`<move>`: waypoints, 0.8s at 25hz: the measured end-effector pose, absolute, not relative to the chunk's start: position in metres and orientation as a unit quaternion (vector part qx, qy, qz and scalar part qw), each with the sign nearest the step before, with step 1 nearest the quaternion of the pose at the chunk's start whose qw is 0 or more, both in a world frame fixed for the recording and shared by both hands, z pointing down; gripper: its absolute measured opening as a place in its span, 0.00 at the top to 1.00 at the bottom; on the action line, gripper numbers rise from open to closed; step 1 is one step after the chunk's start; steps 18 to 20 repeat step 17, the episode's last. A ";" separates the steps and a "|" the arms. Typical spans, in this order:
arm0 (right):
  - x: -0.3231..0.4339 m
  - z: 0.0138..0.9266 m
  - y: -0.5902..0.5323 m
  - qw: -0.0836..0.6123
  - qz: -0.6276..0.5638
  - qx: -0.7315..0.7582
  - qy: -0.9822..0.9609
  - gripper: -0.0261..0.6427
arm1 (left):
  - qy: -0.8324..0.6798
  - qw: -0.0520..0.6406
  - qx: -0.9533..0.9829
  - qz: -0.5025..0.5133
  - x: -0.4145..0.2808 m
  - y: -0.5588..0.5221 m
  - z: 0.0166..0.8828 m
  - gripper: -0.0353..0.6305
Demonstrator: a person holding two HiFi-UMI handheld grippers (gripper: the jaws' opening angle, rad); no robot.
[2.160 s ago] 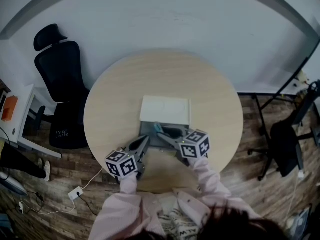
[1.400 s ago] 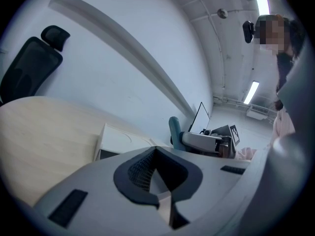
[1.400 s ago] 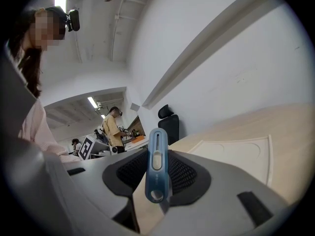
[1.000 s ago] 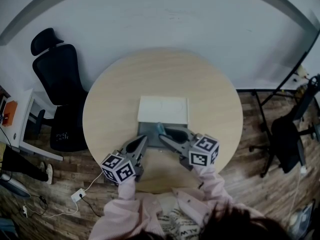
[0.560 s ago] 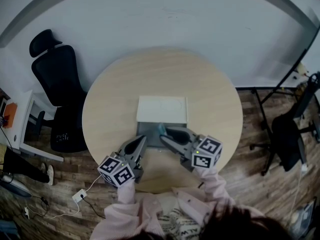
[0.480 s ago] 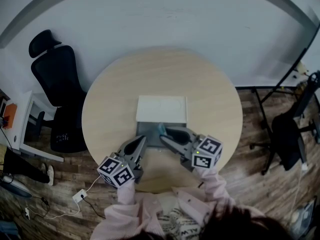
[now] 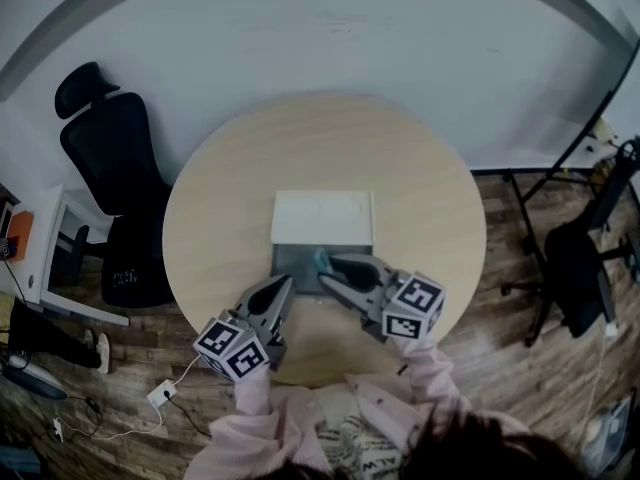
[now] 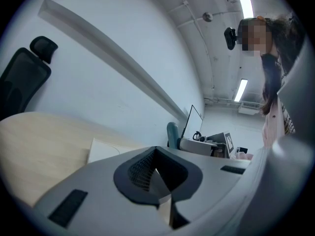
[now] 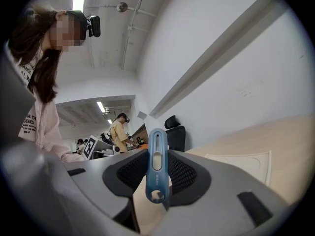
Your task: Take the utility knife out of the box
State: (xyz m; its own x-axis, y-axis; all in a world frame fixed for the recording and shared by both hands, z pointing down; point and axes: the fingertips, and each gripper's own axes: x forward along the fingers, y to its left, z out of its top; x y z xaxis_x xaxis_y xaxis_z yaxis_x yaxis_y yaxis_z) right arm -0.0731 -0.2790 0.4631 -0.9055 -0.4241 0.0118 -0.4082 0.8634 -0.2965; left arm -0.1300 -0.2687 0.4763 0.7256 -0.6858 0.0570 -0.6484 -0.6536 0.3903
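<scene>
The blue utility knife stands upright between the jaws of my right gripper, which is shut on it just above the open grey box. The box's white lid lies flat behind it on the round table. My left gripper hovers at the box's front left corner, its jaws together with nothing between them. In the left gripper view the knife shows to the right, beyond my jaws.
A black office chair stands left of the table and another chair at the right. A white desk is at the far left. A power strip with a cable lies on the wooden floor near the front table edge.
The right gripper has drawn back slightly toward the person with the knife in it. The left gripper has shifted a little toward the front left, still shut.
</scene>
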 end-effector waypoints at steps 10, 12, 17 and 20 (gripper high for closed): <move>-0.072 0.468 -0.280 0.022 -0.150 -0.218 0.964 0.76 | -0.367 0.202 0.907 -0.048 -0.130 -0.269 0.480 0.95; -0.072 0.468 -0.280 0.021 -0.150 -0.217 0.964 0.76 | -0.367 0.202 0.907 -0.047 -0.129 -0.269 0.480 0.95; -0.070 0.473 -0.280 0.016 -0.152 -0.218 0.964 0.76 | -0.366 0.204 0.907 -0.045 -0.128 -0.269 0.484 0.95; -0.070 0.473 -0.280 0.016 -0.152 -0.218 0.964 0.76 | -0.366 0.204 0.907 -0.045 -0.128 -0.269 0.484 0.95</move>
